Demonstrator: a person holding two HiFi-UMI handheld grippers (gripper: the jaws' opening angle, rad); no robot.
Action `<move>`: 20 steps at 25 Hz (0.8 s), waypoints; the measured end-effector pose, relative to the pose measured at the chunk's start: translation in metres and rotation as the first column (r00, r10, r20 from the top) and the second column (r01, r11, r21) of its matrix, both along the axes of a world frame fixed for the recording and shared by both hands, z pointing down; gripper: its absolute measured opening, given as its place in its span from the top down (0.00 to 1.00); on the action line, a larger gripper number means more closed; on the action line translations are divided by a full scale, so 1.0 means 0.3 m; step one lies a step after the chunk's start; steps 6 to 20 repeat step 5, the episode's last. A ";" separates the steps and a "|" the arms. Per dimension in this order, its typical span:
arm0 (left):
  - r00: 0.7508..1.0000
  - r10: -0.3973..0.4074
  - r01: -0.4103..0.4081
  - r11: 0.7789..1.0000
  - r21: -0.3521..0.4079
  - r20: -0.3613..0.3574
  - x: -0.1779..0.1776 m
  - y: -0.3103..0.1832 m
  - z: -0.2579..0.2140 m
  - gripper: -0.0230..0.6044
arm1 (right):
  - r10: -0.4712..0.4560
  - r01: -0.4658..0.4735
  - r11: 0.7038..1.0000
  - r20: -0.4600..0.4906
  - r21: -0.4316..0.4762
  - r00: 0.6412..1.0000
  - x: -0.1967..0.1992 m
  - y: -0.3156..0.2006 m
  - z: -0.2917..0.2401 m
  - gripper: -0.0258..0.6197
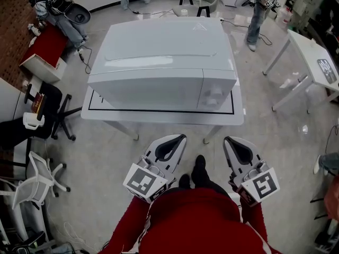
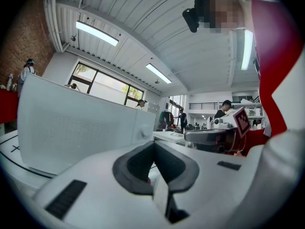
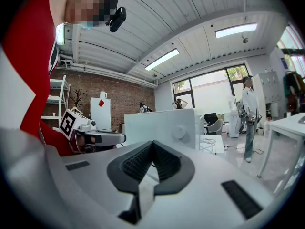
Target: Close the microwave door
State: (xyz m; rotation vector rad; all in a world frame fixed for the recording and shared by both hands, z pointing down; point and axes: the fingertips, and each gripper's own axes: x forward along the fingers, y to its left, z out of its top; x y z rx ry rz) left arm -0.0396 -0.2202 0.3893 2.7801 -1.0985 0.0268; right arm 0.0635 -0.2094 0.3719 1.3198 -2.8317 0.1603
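Observation:
A white microwave stands on a white table in front of me. Its door sits flush with the front, and the knobs are at the right end. My left gripper and right gripper hang side by side below the table's near edge, close to my body, both shut and holding nothing. They point level at the microwave and stay well short of it. The microwave fills the left of the left gripper view, beyond my left gripper. In the right gripper view the microwave stands past my right gripper.
A black office chair and a white chair stand on the floor at the left, behind them a red cabinet. A second white table is at the right. A person stands beyond the microwave.

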 end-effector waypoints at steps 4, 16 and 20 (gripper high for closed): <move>1.000 -0.001 0.002 1.000 -0.015 0.022 -0.008 0.001 0.020 0.95 | 0.002 -0.002 1.000 -0.001 -0.003 1.000 0.003 -0.004 0.003 0.94; 1.000 -0.002 0.002 1.000 -0.017 0.025 -0.009 0.002 0.023 0.95 | 0.002 -0.002 1.000 -0.001 -0.004 1.000 0.003 -0.005 0.004 0.94; 1.000 -0.002 0.002 1.000 -0.017 0.025 -0.009 0.002 0.023 0.95 | 0.002 -0.002 1.000 -0.001 -0.004 1.000 0.003 -0.005 0.004 0.94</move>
